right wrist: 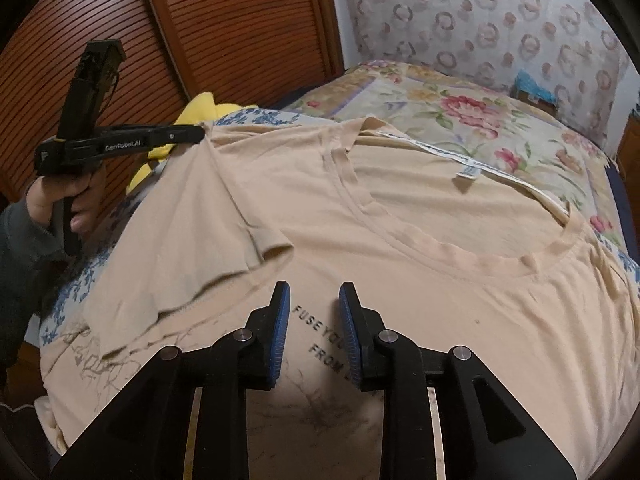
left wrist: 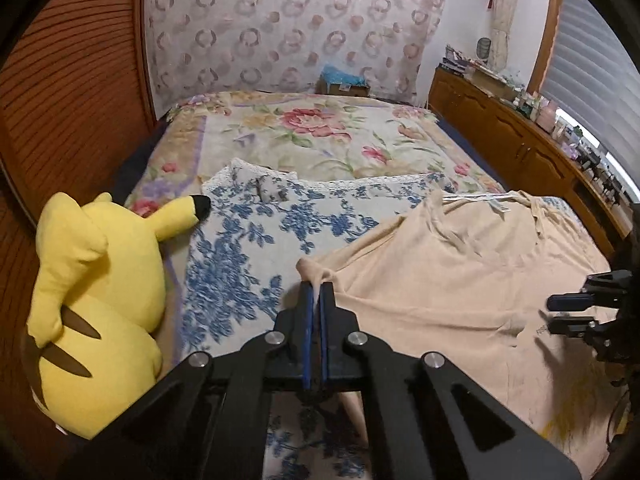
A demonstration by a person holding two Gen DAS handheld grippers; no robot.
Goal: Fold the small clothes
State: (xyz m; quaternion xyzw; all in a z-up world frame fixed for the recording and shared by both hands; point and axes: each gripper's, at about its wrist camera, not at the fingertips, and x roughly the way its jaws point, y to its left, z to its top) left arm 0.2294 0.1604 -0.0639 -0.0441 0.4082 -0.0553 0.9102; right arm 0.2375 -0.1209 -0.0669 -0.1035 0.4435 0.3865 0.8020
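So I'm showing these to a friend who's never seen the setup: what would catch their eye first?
Probably the beige T-shirt spread across the bed, with the left tongs shut on its sleeve edge. Next, the bright yellow plush toy lying at the bed's left side by the wooden slatted door. The right tongs hang open above the shirt's printed chest.

A beige T-shirt (right wrist: 420, 264) lies front up on the bed, neckline on the far side, black lettering and a dark scribbled print near. Its left sleeve (right wrist: 224, 216) is lifted and creased, folded in over the chest.
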